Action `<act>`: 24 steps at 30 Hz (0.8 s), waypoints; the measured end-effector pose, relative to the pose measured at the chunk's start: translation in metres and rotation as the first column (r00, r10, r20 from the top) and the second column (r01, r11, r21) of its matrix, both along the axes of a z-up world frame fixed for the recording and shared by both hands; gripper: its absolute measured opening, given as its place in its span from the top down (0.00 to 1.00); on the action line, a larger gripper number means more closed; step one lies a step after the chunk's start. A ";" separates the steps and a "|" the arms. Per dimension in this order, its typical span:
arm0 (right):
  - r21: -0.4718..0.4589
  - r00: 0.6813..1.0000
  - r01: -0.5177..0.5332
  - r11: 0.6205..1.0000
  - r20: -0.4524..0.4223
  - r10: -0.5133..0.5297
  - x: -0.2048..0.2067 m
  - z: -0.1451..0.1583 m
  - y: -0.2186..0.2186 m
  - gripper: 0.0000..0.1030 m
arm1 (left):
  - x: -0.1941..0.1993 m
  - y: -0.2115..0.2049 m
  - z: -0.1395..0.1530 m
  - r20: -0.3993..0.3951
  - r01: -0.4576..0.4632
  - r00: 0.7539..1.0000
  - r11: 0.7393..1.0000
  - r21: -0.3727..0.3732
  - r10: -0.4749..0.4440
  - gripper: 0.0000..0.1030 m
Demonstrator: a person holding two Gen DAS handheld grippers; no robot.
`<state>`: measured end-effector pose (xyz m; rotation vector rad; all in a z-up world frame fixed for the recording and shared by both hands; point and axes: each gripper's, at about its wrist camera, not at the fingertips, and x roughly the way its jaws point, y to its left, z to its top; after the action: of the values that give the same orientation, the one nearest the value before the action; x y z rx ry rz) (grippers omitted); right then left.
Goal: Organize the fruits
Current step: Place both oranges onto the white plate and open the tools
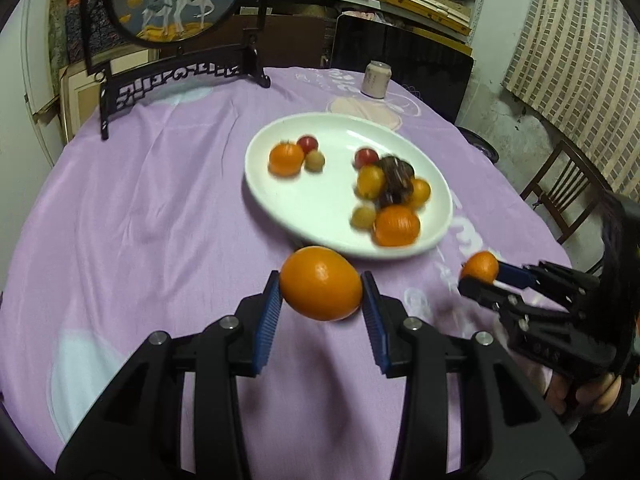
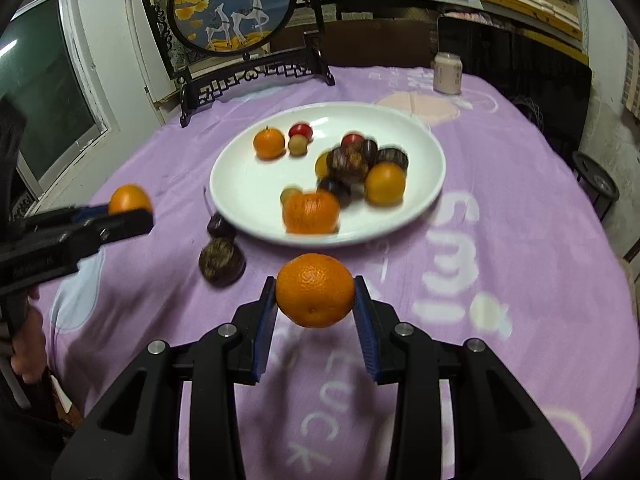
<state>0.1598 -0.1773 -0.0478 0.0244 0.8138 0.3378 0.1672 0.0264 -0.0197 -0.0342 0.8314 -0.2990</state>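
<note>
Left gripper (image 1: 321, 295): blue pads clamped on a smooth orange (image 1: 321, 283), held above the cloth at lower centre of the left wrist view, just short of the plate's near rim. Same gripper shows at the left edge of the right wrist view.

Right gripper (image 2: 315, 294): closed on a mandarin (image 2: 315, 290) with pebbled skin, lower centre of the right wrist view, lifted clear of the cloth. In the left wrist view it enters from the right edge, fruit at its tip.

White oval plate (image 2: 434, 168): centre of both views, on the lilac tablecloth (image 2: 500, 280). It holds several orange citrus, two small red fruits, small tan round fruits and a cluster of dark brown-purple ones; motion blur keeps me from telling kinds apart.

Two dark fruits (image 2: 221, 258) lie on the cloth off the plate's lower-left rim, right wrist view only.

Writing: white letters on the cloth at right of the right wrist view read "SMI", with "LUCK" lower down by the gripper; the rest is unreadable. Pale can (image 2: 448, 72) at upper right carries a label too small to read.

Round deer panel (image 2: 234, 4) in a black carved stand, upper left.
</note>
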 end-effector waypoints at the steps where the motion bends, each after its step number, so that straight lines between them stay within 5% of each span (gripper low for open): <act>1: -0.013 1.000 -0.002 1.000 0.012 0.002 0.008 0.004 -0.001 0.63 | 0.016 -0.003 0.003 -0.009 0.005 1.000 1.000 0.003 -0.005 0.61; 9: -0.068 0.998 0.043 0.997 0.046 -0.040 0.107 0.013 -0.019 0.64 | 0.127 -0.030 0.002 -0.075 -0.054 0.995 0.997 0.054 0.058 0.61; 14: -0.036 0.998 0.023 0.999 -0.053 -0.025 0.149 -0.006 -0.022 0.64 | 0.158 -0.042 -0.015 -0.126 -0.060 0.990 0.996 0.063 0.067 0.61; 21: -0.089 0.999 -0.022 0.996 -0.050 0.018 0.162 -0.012 0.001 0.63 | 0.178 -0.046 -0.028 -0.141 -0.061 0.987 0.995 0.078 0.072 0.61; 22: -0.102 0.998 -0.028 0.994 -0.059 0.022 0.165 -0.015 0.004 0.63 | 0.179 -0.048 -0.026 -0.132 -0.060 0.989 0.995 0.081 0.071 0.59; 24: -0.136 0.998 -0.031 0.990 -0.051 0.024 0.166 -0.015 0.009 0.59 | 0.179 -0.048 -0.022 -0.130 -0.059 0.989 0.996 0.063 0.067 0.38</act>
<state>0.3257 -0.1687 -0.0624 -0.1072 0.8853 0.3077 0.3466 -0.0211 -0.0421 -0.0254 0.9687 -0.2139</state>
